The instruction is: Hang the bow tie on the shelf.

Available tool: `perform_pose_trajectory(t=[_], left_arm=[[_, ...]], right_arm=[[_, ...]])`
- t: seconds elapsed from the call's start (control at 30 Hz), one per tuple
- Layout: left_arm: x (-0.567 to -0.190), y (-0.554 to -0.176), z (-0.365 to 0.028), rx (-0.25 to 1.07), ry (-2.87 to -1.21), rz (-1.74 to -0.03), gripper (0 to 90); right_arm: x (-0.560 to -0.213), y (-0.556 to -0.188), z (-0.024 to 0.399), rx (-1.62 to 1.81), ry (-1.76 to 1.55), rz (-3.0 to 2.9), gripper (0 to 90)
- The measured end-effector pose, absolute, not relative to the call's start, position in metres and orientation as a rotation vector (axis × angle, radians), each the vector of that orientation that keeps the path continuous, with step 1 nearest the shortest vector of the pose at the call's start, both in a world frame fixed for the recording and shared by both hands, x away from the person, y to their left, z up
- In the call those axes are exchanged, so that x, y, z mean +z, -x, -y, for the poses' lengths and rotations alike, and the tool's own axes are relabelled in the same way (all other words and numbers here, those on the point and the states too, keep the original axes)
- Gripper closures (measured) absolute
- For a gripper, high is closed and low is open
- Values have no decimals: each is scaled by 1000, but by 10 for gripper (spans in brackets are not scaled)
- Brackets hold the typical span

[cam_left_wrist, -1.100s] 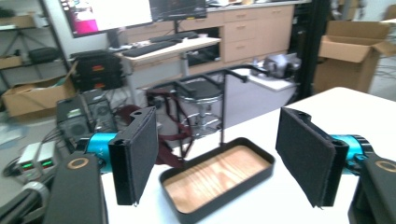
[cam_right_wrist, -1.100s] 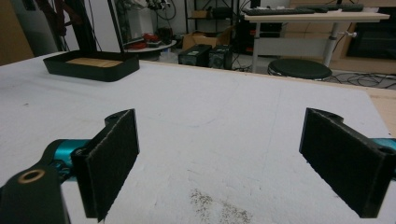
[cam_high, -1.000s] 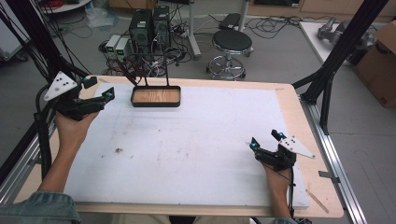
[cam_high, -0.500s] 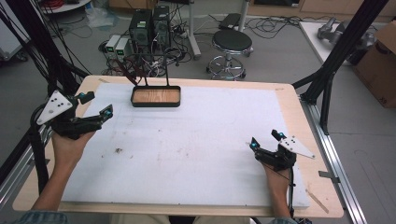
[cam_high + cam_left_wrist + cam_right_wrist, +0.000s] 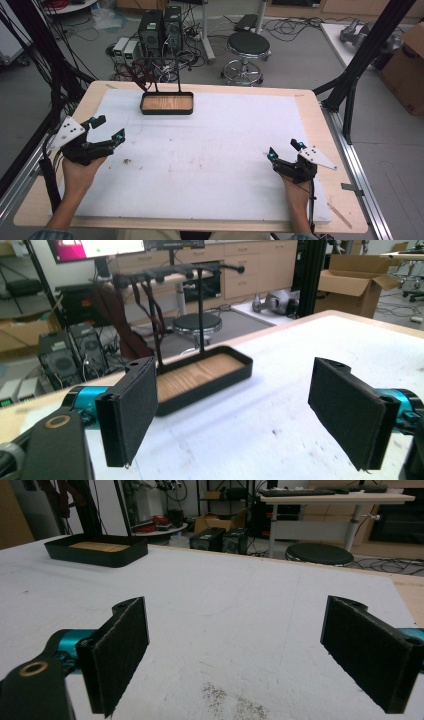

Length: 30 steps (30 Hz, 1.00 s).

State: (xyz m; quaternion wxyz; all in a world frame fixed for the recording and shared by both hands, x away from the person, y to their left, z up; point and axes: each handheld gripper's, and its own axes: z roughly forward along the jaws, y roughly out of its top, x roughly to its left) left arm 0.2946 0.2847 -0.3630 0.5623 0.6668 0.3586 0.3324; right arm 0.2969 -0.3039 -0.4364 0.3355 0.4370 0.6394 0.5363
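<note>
Beyond the far edge of your surface (image 5: pixel 210 150) you see a round black stool (image 5: pixel 248 44) standing on the grey floor (image 5: pixel 300 65). To its left, two dark computer towers (image 5: pixel 161 29) stand close together, with loose cables lying around them. At the right, a brown cardboard box (image 5: pixel 407 70) stands near a black frame post (image 5: pixel 365 55). The white cover of your surface carries a few small dark stains (image 5: pixel 127 161).

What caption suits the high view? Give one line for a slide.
Left tool and right tool, both open and empty, rest at opposite sides of the white mat; a wood-floored black tray sits at the far edge.
</note>
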Motion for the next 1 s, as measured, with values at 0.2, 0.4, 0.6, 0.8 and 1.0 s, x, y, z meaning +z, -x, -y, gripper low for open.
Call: perform_pose_trajectory(t=[0.2,0.4,0.6,0.8,1.0], left_arm=[[-385,-293,-288,769,-1571,-897,204],[-402,-296,-284,757,-1599,-925,204],[-414,-298,-276,760,-1657,-927,184],[-423,-298,-274,714,-1657,-952,183],[-425,-299,-278,700,-1634,-969,183]], right_arm=[[-436,-297,303,1397,-1140,-1671,112],[-437,-297,303,1396,-1144,-1672,111],[-436,-297,303,1397,-1141,-1671,111],[-437,-297,303,1400,-1139,-1674,112],[-436,-297,303,1399,-1138,-1674,112]])
